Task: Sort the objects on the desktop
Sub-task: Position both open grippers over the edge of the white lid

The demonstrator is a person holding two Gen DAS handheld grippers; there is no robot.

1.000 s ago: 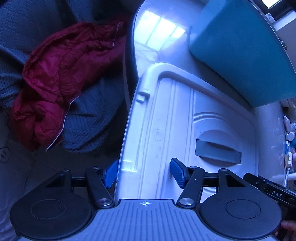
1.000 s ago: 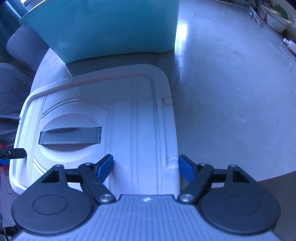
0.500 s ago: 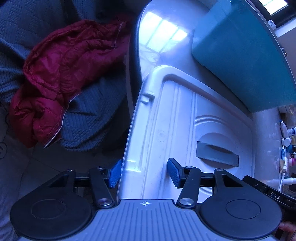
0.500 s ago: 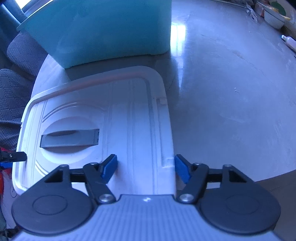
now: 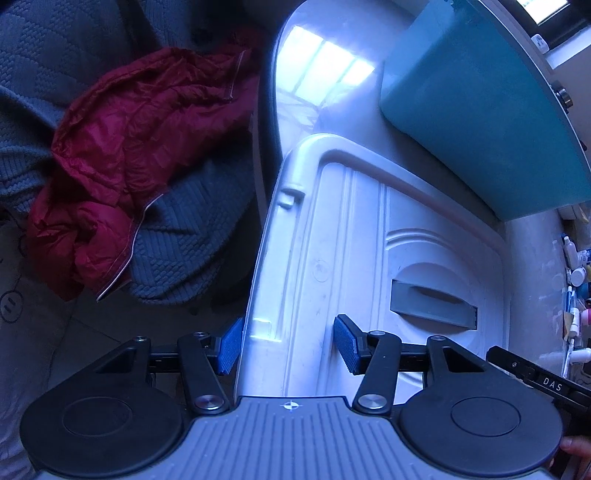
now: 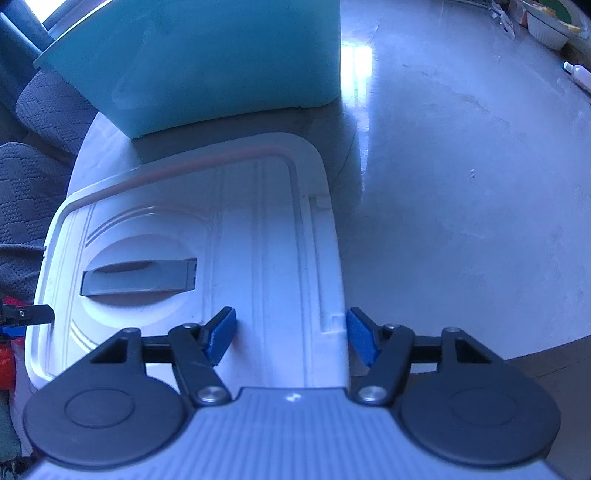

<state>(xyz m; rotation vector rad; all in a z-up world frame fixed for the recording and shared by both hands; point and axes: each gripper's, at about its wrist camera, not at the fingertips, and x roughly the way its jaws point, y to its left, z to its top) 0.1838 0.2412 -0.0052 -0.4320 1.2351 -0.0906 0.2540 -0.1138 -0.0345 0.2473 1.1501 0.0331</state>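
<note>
A white plastic lid (image 5: 354, 236) with a grey recessed handle (image 5: 432, 302) lies flat by a teal storage bin (image 5: 480, 110) on a round grey table. It also shows in the right wrist view (image 6: 258, 229), with the handle (image 6: 136, 282) and the bin (image 6: 207, 62). My left gripper (image 5: 286, 345) straddles the lid's left edge; its blue pads stand apart, one outside the rim, one on top. My right gripper (image 6: 291, 338) straddles the lid's right edge the same way. Neither visibly clamps the rim.
A red jacket (image 5: 140, 155) lies on a dark blue knitted seat (image 5: 184, 240) left of the table. Small bottles and toiletries (image 5: 576, 295) crowd the table's far side. A white bowl (image 6: 546, 26) stands at the table's far right edge.
Both grippers have narrowed around the lid's side edges and shifted slightly forward along it. The lid looks to be in the same place.
</note>
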